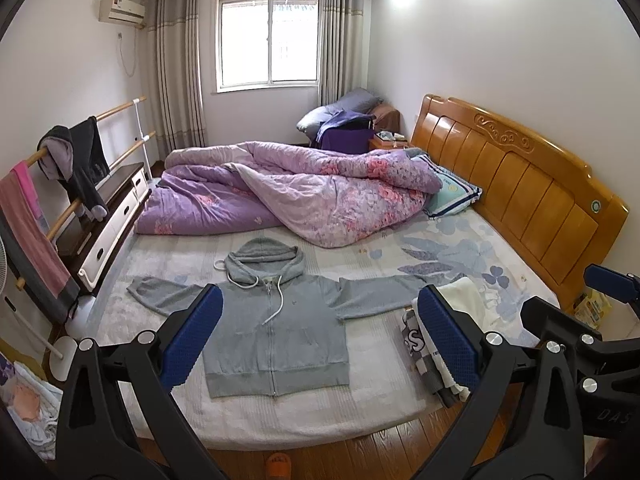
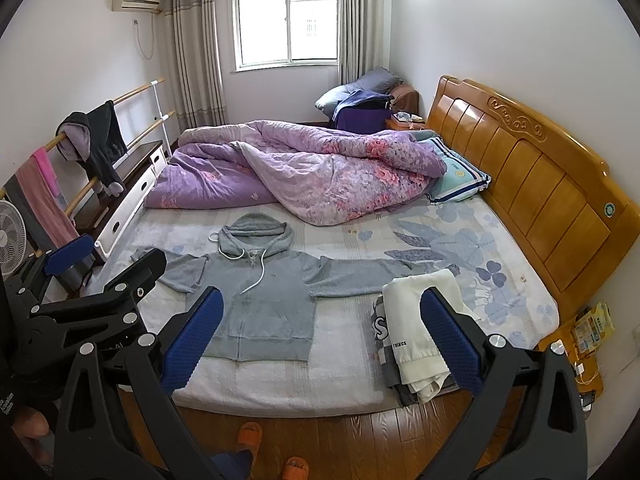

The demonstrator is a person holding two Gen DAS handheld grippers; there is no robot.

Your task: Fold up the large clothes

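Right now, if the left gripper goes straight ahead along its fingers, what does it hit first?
Likely the hoodie: it lies flat on the bed, centred between the open fingers of the left gripper. Nothing shows in between, though depth is uncertain.

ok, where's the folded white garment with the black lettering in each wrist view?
Left wrist: folded white garment lies right of centre, mostly hidden behind the left gripper's right finger.
Right wrist: same garment right of centre, largely exposed, atop a grey checked piece.
Shared landmark: grey zip-up hoodie spread flat to its left.
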